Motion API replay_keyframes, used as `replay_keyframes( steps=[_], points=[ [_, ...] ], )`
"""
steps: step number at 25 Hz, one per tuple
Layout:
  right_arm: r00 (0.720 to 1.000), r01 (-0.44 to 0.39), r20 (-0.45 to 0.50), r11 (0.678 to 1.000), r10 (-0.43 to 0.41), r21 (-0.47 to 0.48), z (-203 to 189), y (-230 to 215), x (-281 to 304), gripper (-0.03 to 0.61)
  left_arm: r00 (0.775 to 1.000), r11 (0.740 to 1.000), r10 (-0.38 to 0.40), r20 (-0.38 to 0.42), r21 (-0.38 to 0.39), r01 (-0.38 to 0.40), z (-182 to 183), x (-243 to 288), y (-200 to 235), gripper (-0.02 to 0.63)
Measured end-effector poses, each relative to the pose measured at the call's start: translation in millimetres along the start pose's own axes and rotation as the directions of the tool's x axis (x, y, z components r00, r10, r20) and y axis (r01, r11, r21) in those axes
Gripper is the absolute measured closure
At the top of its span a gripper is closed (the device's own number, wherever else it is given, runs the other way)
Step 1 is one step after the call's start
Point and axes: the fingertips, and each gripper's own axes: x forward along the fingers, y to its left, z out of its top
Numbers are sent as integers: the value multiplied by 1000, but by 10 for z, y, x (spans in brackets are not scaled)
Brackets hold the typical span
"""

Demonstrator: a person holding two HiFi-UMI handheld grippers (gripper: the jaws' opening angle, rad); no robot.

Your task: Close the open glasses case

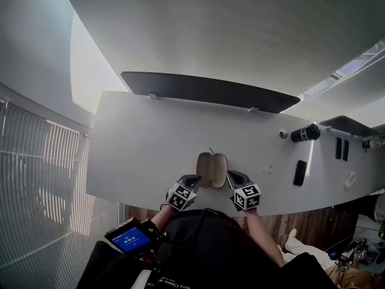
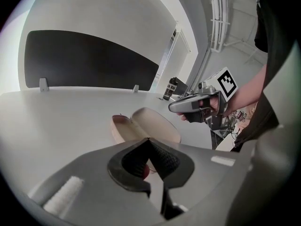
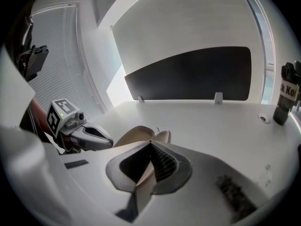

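I see the tan clamshell glasses case [image 1: 212, 168] lying open on the white tabletop [image 1: 144, 137]. It sits close to the near edge, its two oval halves spread side by side with the hollows facing up. My left hand-held gripper [image 1: 194, 180] comes in at the case's left half and my right hand-held gripper [image 1: 231, 177] at its right half, so the case is between the two.

In the right gripper view, the right hand-held gripper's [image 3: 151, 144] jaws are drawn in to a point. A tan strip of the case [image 3: 136, 136] runs down between the pads, so the jaws are closed on that half. In the left gripper view, the left hand-held gripper's [image 2: 149, 141] jaws also meet at their tips against the near rim of the case [image 2: 155, 125]. A sliver of that rim shows in the gap between them.

Farther right on the tabletop, well apart from the case, lie a black cylinder [image 1: 305, 133] and a flat black slab [image 1: 300, 173].
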Motion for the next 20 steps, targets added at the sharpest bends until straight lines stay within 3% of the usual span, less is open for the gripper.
replay_keyframes(
  steps=[8, 14, 20],
  points=[
    [998, 32, -50, 997, -29, 68, -182, -305, 114, 581, 1000, 1000, -2, -28, -28, 1, -51, 132, 56, 606],
    [992, 26, -125, 999, -22, 31, -392, -360, 210, 581, 999, 997, 24, -37, -67, -26, -155, 144, 162, 607],
    [992, -3, -128, 999, 8, 33, -351, -278, 341, 581, 998, 993, 39, -47, -106, -43, -225, 144, 217, 606]
  ],
)
